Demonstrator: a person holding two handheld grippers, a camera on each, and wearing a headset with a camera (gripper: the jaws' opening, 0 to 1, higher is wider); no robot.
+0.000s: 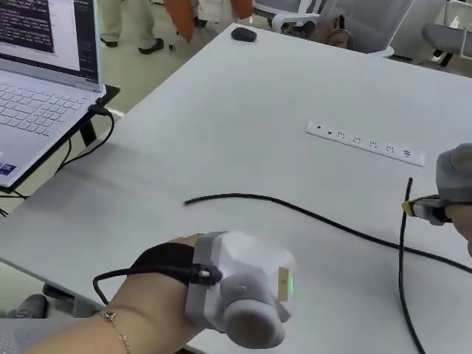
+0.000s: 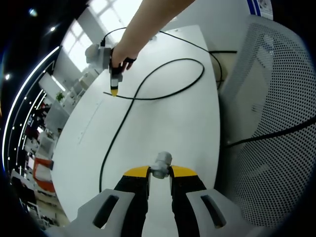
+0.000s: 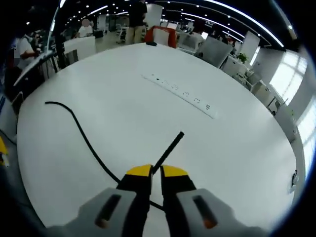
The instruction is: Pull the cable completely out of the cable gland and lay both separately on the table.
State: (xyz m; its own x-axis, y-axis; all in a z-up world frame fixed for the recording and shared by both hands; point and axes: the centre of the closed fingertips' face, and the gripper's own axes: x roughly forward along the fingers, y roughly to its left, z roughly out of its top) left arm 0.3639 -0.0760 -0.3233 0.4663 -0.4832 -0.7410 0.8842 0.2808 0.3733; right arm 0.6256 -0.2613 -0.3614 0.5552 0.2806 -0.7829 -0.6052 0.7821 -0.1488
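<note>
Not much else going on here. The white table (image 1: 243,110) is mostly bare. A white power strip (image 1: 365,141) lies flat, sockets up, out ahead of the right gripper (image 1: 414,209) and well clear of it. A dark computer mouse (image 1: 243,34) sits way beyond that, near the far edge.

Off to the left of the left gripper (image 2: 160,173) there's an open silver laptop (image 1: 37,96) on a black stand. Its screen is full of text, and a black lead (image 1: 110,131) plugged into its corner droops down.

Past the table there are office chairs (image 1: 295,15) and somebody's legs (image 1: 129,26). A grey mesh chair back (image 2: 276,113) stands just off the table edge, close by the left gripper.
</note>
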